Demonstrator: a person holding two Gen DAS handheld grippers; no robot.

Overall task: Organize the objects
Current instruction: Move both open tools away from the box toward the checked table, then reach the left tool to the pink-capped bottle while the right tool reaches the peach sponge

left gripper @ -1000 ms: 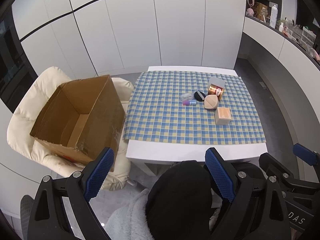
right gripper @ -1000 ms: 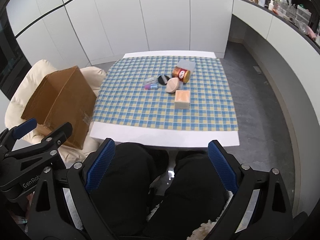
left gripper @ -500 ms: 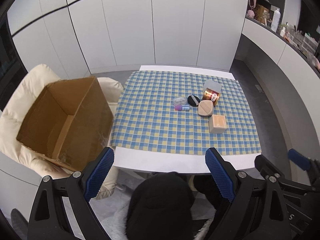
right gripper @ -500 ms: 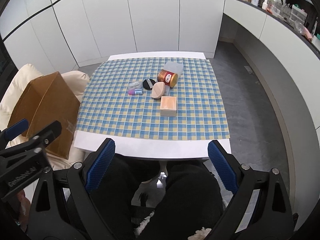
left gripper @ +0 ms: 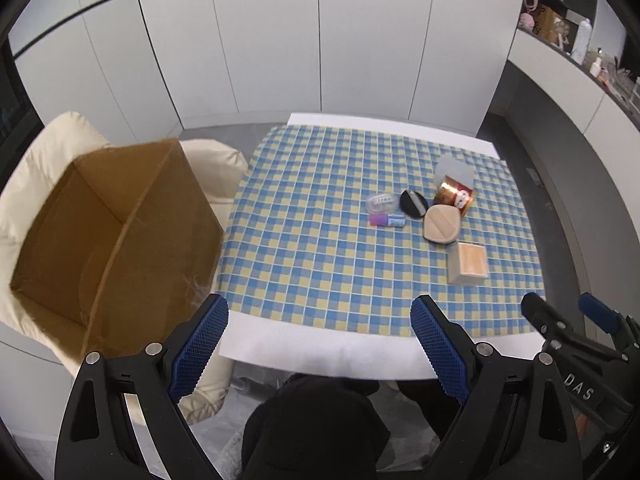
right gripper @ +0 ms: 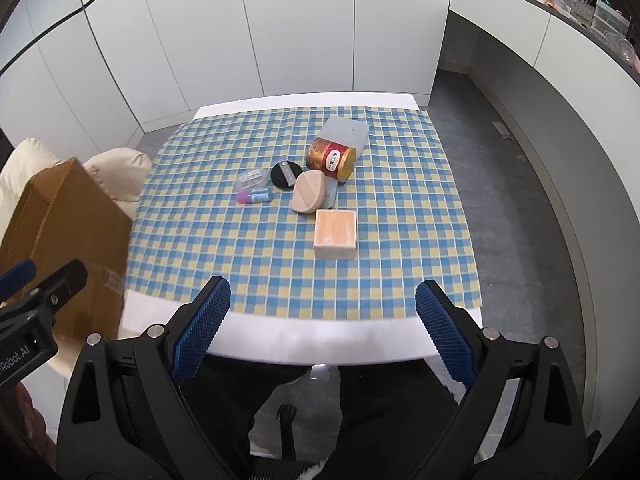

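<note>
We have brought both hand-held grippers, left and right, jaws apart and empty, nearer the tabletop, so picking near the peach box can likely begin.

1 cardboard box | 1 red can | 1 wooden block | 2 compacts

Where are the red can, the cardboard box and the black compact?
red can (right gripper: 331, 159): right wrist view, on its side label.
cardboard box (left gripper: 100, 240): left wrist view, on its inner wall.
black compact (right gripper: 286, 174): right wrist view, on its lid.
</note>
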